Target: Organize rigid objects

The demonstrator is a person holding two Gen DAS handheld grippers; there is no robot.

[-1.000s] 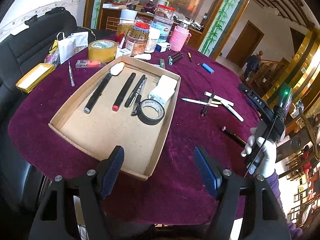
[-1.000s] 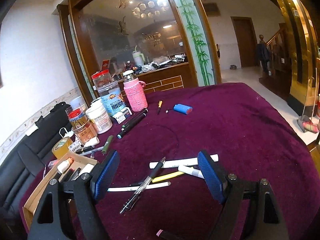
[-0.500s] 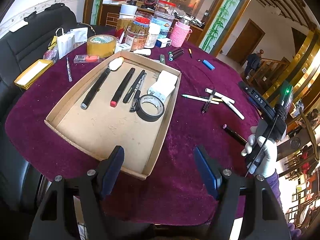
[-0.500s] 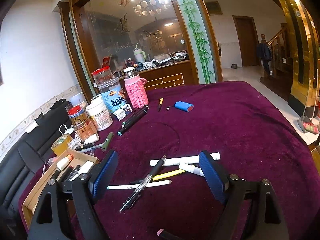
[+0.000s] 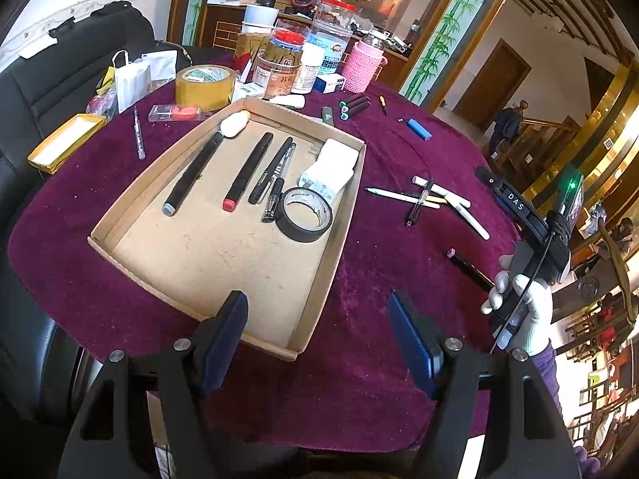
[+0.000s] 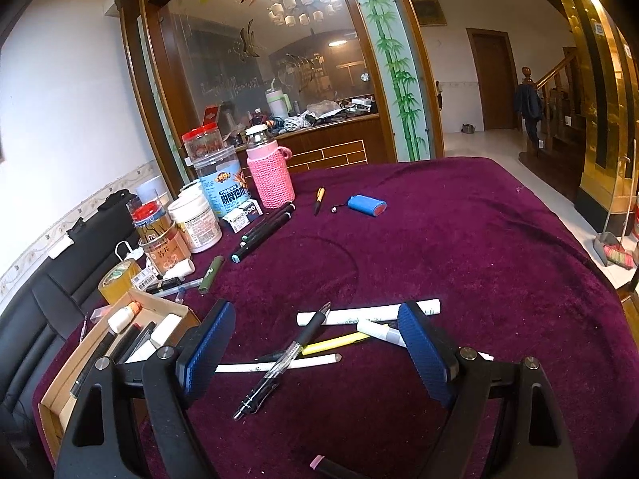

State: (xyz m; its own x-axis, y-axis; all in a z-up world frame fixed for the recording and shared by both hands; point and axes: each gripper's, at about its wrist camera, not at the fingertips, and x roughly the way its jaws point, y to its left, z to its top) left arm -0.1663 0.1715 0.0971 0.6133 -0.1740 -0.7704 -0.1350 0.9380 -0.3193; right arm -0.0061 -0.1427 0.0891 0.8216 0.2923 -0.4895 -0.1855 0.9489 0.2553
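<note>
Pens (image 6: pixel 279 363) are lying crosswise just ahead of the right gripper (image 6: pixel 315 355), the nearer one, its jaws gaping empty; left gripper (image 5: pixel 319 339) is hanging released over the tray (image 5: pixel 319 295).

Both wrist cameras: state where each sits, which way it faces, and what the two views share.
Left wrist: on the left gripper, angled steeply down at the shallow cardboard tray; its blue-padded jaws stand open, and a white-gloved hand shows at right.
Right wrist: on the right gripper, facing across the purple-clothed table; jaws open, empty.
Shared: tray, scattered pens, pink knitted bottle.
</note>
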